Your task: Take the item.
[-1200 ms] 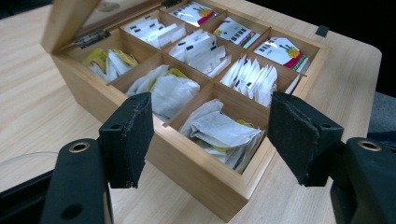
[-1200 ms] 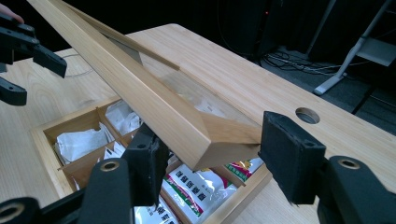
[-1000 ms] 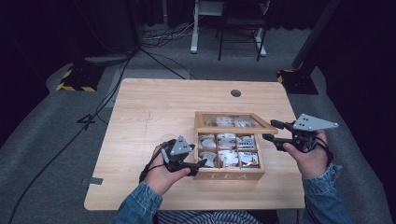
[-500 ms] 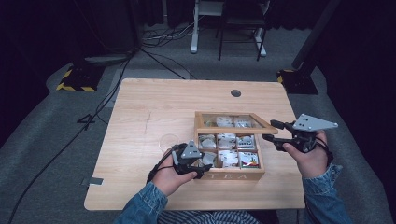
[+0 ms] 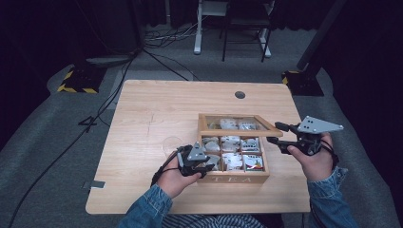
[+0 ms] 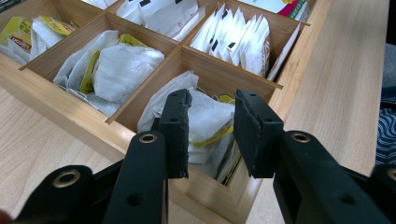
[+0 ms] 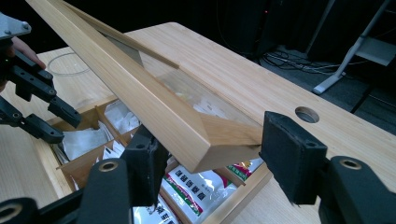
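Observation:
A wooden tea box (image 5: 237,179) marked TEA stands near the table's front right, its compartments full of tea bags. My right gripper (image 5: 274,133) is shut on the right corner of the glass lid (image 5: 237,133), holding it tilted up; in the right gripper view the lid (image 7: 140,93) runs away from between the jaws of that gripper (image 7: 212,135). My left gripper (image 5: 211,166) dips into the near-left compartment. Its jaws have just been closing, and a white tea bag (image 6: 210,112) lies between them, not visibly pinched by the left gripper (image 6: 213,98). That gripper (image 7: 63,127) also appears in the right gripper view.
A clear round ring (image 5: 171,142) lies on the table (image 5: 157,109) just left of the box. A cable hole (image 5: 240,94) sits at the far edge. Desk and chair legs (image 5: 197,45) and cables stand on the floor behind.
My left gripper has shifted right from beside the box to over its near-left compartment, and its jaws have narrowed. The right gripper and the raised lid have not moved.

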Tool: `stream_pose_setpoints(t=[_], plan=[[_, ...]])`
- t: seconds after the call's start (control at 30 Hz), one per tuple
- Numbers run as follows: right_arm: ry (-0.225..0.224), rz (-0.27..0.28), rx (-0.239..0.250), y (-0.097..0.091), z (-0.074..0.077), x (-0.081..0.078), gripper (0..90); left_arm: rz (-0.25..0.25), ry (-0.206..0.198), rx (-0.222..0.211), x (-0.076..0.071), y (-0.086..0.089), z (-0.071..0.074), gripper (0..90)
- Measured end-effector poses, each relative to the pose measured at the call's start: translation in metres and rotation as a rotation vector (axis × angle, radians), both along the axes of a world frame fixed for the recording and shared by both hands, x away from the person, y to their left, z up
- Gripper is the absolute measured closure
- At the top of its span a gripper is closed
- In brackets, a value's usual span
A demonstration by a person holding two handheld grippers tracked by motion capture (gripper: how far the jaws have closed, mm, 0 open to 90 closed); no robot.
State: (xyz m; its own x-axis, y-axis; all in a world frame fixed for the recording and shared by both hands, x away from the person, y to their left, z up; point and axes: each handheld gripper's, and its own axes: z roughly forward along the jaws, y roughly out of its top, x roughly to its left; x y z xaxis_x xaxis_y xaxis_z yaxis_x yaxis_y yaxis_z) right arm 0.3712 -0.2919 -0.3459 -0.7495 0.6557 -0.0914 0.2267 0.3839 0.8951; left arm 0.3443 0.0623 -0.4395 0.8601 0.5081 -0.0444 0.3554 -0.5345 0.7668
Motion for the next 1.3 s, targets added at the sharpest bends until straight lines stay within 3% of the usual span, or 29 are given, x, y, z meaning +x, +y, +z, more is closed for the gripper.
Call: stream_pose_setpoints(t=[0.53,0.7,0.93,1.17,1.3], plan=[[0.007,-0.001,0.000,0.000,-0.003,-0.002,41.6,-0.058,0.003,0.007,0.006,-0.010,-0.004,69.8],[0.011,0.000,-0.003,0.000,-0.005,-0.004,41.6,-0.079,0.035,-0.001,0.007,-0.012,-0.004,78.3],[0.011,0.000,-0.002,0.000,-0.005,-0.003,41.6,-0.095,0.020,0.004,0.006,-0.012,-0.003,88.7],[0.009,0.001,-0.001,-0.001,-0.005,-0.003,41.6,-0.055,0.004,-0.057,0.007,-0.003,0.004,90.0],[0.010,0.002,-0.001,-0.001,-0.005,-0.003,41.5,-0.041,-0.030,-0.089,0.005,0.001,0.010,90.0]])
